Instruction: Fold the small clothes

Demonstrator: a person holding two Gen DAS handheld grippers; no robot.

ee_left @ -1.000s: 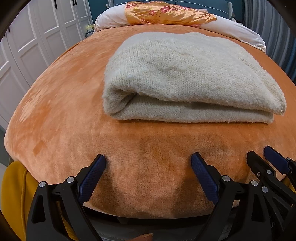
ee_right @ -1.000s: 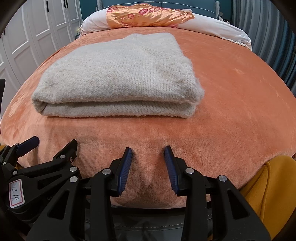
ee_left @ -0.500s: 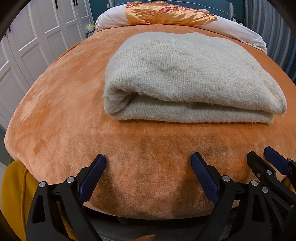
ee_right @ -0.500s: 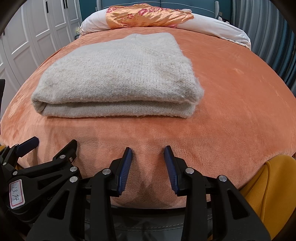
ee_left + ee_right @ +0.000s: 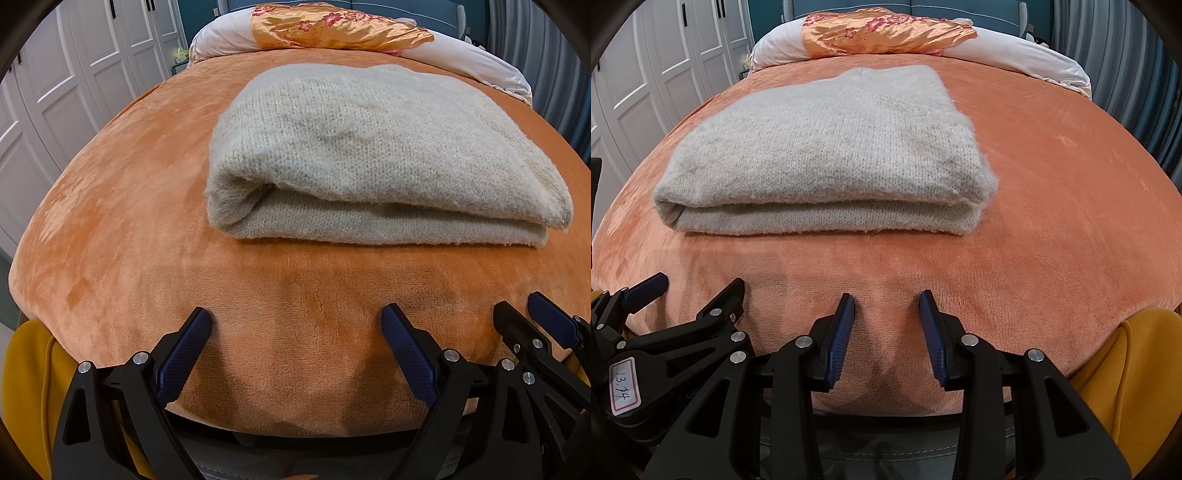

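a cream knitted sweater lies folded into a thick rectangle on an orange plush blanket that covers a bed, its doubled edge facing the cameras and its far end toward the pillows. the left gripper hangs over the near edge of the blanket with its blue-padded jaws spread wide and nothing between them, well short of the sweater. the right gripper sits just beside it, jaws set narrowly apart and likewise empty over bare blanket; each tool shows at the edge of the other's view. a white paper label with handwritten figures is stuck on the left tool's body, as seen from the right wrist. at the head of the bed a white pillow carries an orange floral satin cloth. white panelled wardrobe doors stand along the left side, a grey-blue curtain along the right, and yellow fabric shows at the lower corners.
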